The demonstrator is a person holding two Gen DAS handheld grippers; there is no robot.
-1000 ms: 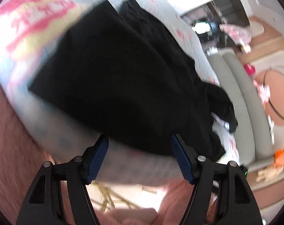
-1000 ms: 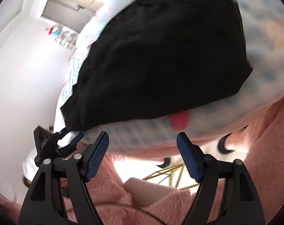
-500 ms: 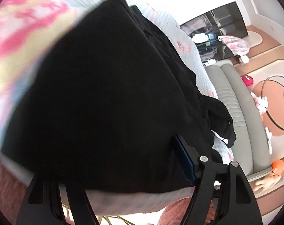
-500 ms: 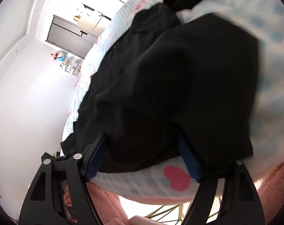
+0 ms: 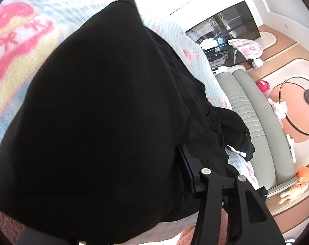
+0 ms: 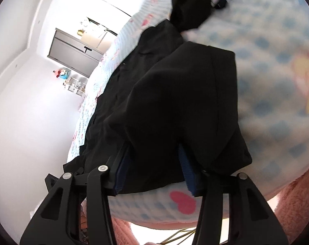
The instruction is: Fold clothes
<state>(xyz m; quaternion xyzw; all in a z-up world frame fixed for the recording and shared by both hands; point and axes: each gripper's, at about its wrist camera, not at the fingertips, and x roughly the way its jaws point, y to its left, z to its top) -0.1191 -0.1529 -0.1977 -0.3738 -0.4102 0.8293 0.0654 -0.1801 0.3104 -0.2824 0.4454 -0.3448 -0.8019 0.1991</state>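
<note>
Both grippers have pushed forward onto the near edge of the black garment [image 5: 105,112] since a second ago, when they hung back from the bed with wide-open jaws and nothing between them.

From the left wrist view, the cloth now fills most of the picture and drapes over the left gripper [image 5: 146,185]. Only its right finger [image 5: 187,169] shows, pressed against the fabric; the other is buried beneath the cloth, so I cannot tell how far the jaws stand apart or whether they have a true hold. The garment lies across the patterned bedspread [image 5: 17,47], reaching from the near edge of the bed toward its far side, with a second dark heap [image 5: 238,134] near the bed's right edge, beside the grey bench [image 5: 254,110].

From the right wrist view, the right gripper [image 6: 154,167] has narrowed, and a thick fold of the garment [image 6: 175,106] sits between its two blue pads [image 6: 187,169], pinched there just above the bed's near edge. The bedspread [image 6: 277,81] shows bare to the right of the cloth.

As I judge it, the grasp stage is nearly done: the right side looks secured and the left probably so, which would set up lifting the near hem and carrying it over toward the far side for a fold.
</note>
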